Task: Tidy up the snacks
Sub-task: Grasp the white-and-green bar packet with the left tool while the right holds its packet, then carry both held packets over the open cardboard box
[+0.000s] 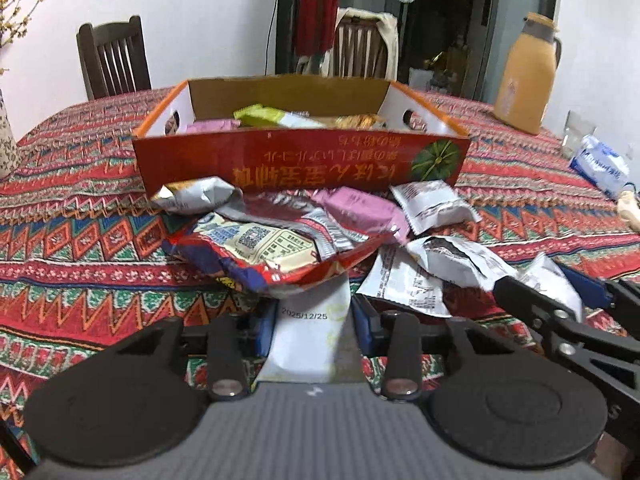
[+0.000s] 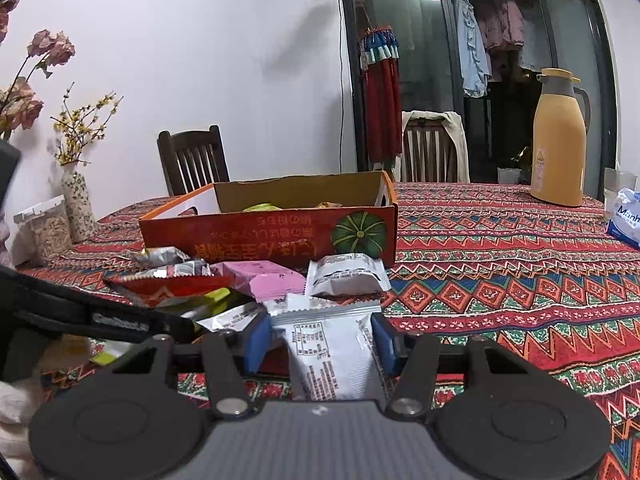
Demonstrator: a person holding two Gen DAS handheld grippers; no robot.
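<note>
A red cardboard box [image 1: 300, 160] [image 2: 260, 236] stands open-topped on the patterned tablecloth, with several snack packets inside. In front of it lies a heap of snacks: a big red bag [image 1: 256, 248], a pink packet [image 1: 360, 208] and silver packets [image 1: 436, 204]. My left gripper [image 1: 312, 326] is shut on a white date-stamped packet [image 1: 308, 344] whose far end lies under the red bag. My right gripper [image 2: 320, 340] is shut on a white printed packet [image 2: 328, 360], just right of the heap. That right gripper [image 1: 560, 304] also shows in the left wrist view.
A yellow thermos jug [image 2: 560, 140] and a blue-white tissue pack [image 2: 626, 216] stand at the table's far right. A flower vase [image 2: 78, 208] and a lidded jar [image 2: 48, 228] sit at the far left. Wooden chairs [image 1: 114, 56] stand behind the table.
</note>
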